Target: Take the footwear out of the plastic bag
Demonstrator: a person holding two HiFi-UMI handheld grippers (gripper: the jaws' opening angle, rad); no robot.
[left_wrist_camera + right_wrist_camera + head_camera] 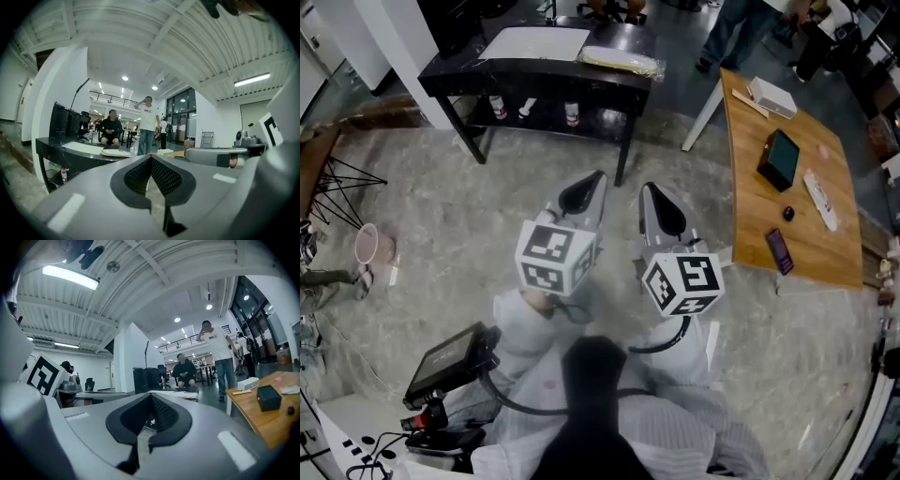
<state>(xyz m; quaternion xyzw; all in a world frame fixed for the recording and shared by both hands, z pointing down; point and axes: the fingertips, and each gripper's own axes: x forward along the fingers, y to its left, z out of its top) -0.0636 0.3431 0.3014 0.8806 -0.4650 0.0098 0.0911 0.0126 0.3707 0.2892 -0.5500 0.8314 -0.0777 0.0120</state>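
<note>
A flat clear plastic bag (621, 61) with something pale inside lies on the right part of the black table (459, 73); I cannot make out footwear in it. The bag (115, 152) also shows far ahead in the left gripper view, and the bag (183, 395) likewise in the right gripper view. My left gripper (598, 175) and right gripper (649, 187) are held side by side above the floor, well short of the table and pointing toward it. Both are shut with nothing between the jaws, as the left gripper (151, 157) and right gripper (151, 395) show close up.
A white sheet (534, 43) lies on the black table, with small bottles (498, 107) on its lower shelf. A wooden table (750, 206) at the right carries a black box (779, 159), a phone (778, 251) and a white box (773, 97). A pink cup (367, 244) sits on the floor at left. People (148, 124) are beyond.
</note>
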